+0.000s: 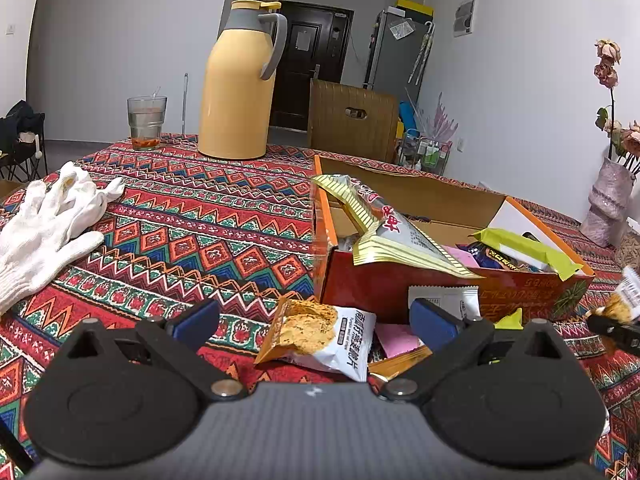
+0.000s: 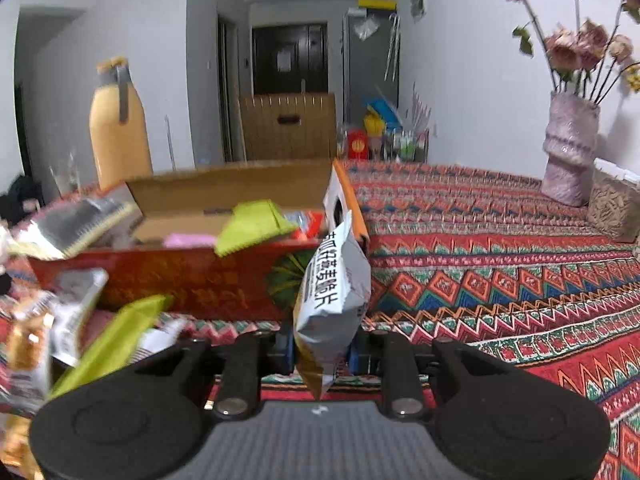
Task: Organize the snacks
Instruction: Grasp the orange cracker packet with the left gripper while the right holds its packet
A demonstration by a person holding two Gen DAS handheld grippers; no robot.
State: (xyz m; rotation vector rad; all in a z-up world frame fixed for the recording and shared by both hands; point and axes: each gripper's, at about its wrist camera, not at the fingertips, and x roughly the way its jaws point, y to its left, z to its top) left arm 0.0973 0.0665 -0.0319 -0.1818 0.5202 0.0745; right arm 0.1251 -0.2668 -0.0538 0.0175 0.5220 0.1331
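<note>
Snacks | right gripper (image 2: 322, 354) clamped packet (image 2: 332, 300) by its corner, could slip | left gripper (image 1: 316, 320) gaped, empty | box (image 1: 440, 288) overfull, might spill

Between the right gripper's (image 2: 323, 350) fingers, the lower part of the white oat-crisp packet (image 2: 332, 292) hid both blue pads, so their contact with it could not be seen. Left of those fingers, the loose snack packets (image 2: 36, 344) and a green wrapper (image 2: 112, 344) were smeared by motion blur, their print unreadable, and the picture's edge cut them off. Beyond the left gripper's (image 1: 316, 320) fingers, the red snack box's (image 1: 400, 292) contents were largely covered by a silver-and-gold bag (image 1: 396, 236). Right of those fingers, the right gripper's black tip (image 1: 612, 326) and its packet were cropped by the frame edge.
</note>
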